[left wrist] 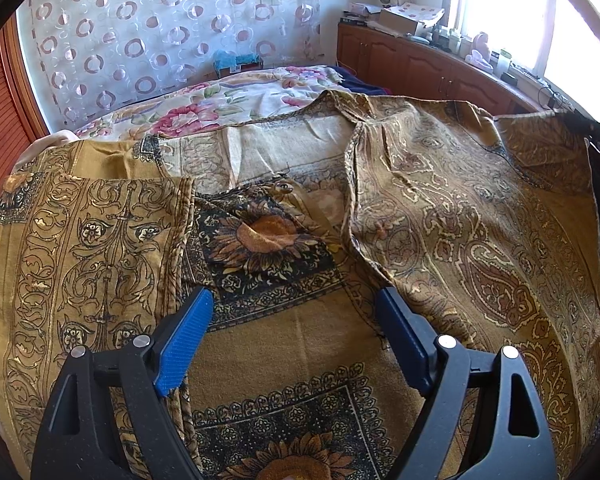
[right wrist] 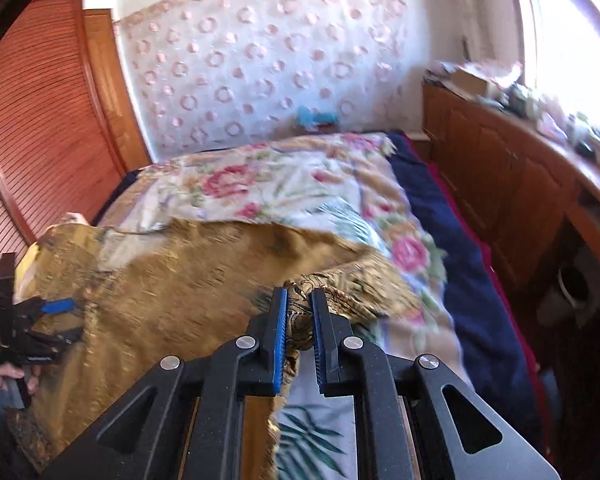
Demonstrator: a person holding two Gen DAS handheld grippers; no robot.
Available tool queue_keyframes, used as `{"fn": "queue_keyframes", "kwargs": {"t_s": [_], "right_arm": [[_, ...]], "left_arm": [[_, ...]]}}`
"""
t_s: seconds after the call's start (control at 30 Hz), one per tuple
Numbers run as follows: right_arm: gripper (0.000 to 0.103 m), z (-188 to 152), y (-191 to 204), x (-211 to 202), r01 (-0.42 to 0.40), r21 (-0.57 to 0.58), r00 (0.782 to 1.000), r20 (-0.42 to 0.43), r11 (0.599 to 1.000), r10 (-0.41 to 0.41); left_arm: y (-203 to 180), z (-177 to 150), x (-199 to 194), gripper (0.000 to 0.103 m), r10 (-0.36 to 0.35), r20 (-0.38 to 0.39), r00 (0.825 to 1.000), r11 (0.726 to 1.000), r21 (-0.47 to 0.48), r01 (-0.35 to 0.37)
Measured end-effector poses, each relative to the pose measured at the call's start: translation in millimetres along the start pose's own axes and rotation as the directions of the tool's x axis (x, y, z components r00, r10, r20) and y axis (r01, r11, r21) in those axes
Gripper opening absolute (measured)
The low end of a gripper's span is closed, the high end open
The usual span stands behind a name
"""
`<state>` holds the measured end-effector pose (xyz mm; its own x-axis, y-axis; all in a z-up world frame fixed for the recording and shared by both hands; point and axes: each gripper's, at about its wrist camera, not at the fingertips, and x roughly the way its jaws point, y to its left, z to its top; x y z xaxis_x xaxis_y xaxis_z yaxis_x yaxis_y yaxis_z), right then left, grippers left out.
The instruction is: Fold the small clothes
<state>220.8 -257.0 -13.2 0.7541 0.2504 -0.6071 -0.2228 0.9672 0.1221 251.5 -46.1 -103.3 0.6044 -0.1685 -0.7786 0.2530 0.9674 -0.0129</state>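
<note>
The gold garment (left wrist: 300,344) lies spread over the floral bedspread (right wrist: 284,184), 1 side folded inward. The left gripper (left wrist: 292,304) hangs above it, its 2 fingers wide apart. The right gripper (right wrist: 299,304) pinches a bunched edge of the garment.

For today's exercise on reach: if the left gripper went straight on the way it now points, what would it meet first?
Most likely the gold patterned garment itself. The left gripper is open just above it, aimed at the crumpled sunflower-print fold. Depth is unclear, so contact could come sooner.
</note>
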Motion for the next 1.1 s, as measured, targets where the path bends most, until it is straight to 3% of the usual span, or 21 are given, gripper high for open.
{"fn": "queue_keyframes", "kwargs": {"t_s": [0.13,0.27,0.4,0.53,0.67,0.73,0.77,0.8,0.93,0.97,1.03,1.07,1.1], "right_arm": [[0.012,1.0,34.4,7.1,-0.06,-0.062,0.998,-0.001,0.996,0.06],[0.012,-11.9,55.9,25.1,-0.131,-0.075,0.99,-0.053,0.989,0.127],[0.019,-26.5,65.4,40.0,-0.138,-0.08,0.986,-0.104,0.987,0.129],[0.035,-31.1,61.1,44.0,-0.111,-0.06,0.986,-0.129,0.992,0.102],[0.038,-31.8,47.2,33.7,-0.07,-0.036,0.989,-0.13,0.997,0.065],[0.04,-28.7,45.5,26.9,-0.053,-0.028,0.99,-0.13,0.998,0.049],[0.041,-28.6,45.9,25.9,-0.046,-0.023,0.991,-0.129,0.999,0.043],[0.044,-28.7,43.1,24.7,-0.037,-0.018,0.991,-0.127,0.999,0.034],[0.049,-25.5,39.5,22.2,-0.023,-0.001,0.994,-0.108,1.0,0.023],[0.05,-25.1,40.0,21.8,-0.023,0.004,0.994,-0.106,1.0,0.023],[0.051,-21.0,39.7,25.8,-0.019,0.011,0.995,-0.101,1.0,0.02],[0.051,-20.8,41.4,28.0,-0.018,0.012,0.995,-0.097,1.0,0.019],[0.051,-18.3,41.0,31.8,-0.017,0.016,0.995,-0.096,1.0,0.018]], "left_arm": [[-0.2,0.1,-0.1,0.084,0.0,0.0,1.0,1.0,0.0,0.0],[-0.1,0.2,-0.3,0.084,0.0,0.0,1.0,1.0,0.0,0.0],[0.4,-0.1,0.0,0.084,0.001,0.0,1.0,1.0,0.001,-0.001],[-0.6,-1.3,-0.3,0.084,0.002,0.001,1.0,1.0,0.001,-0.002],[-0.7,-1.4,-0.5,0.084,0.0,0.003,1.0,1.0,-0.001,0.0],[-1.6,-2.4,-3.3,0.072,-0.005,0.017,1.0,1.0,0.0,0.005],[-0.8,-3.1,-6.3,0.049,-0.012,0.029,1.0,1.0,-0.005,0.012],[0.1,-3.1,-8.5,0.038,-0.034,0.03,0.999,0.999,-0.02,0.034],[-0.7,1.4,-16.2,0.038,-0.074,0.031,0.997,0.997,-0.026,0.075],[-1.0,3.6,-19.1,0.043,-0.084,0.036,0.996,0.996,-0.019,0.084],[-0.8,8.3,-26.5,0.063,-0.097,0.06,0.993,0.995,-0.017,0.099],[-0.9,10.3,-32.7,0.084,-0.085,0.085,0.993,0.996,-0.015,0.087],[-1.4,12.9,-39.5,0.089,-0.062,0.118,0.991,0.998,-0.011,0.064]]}}
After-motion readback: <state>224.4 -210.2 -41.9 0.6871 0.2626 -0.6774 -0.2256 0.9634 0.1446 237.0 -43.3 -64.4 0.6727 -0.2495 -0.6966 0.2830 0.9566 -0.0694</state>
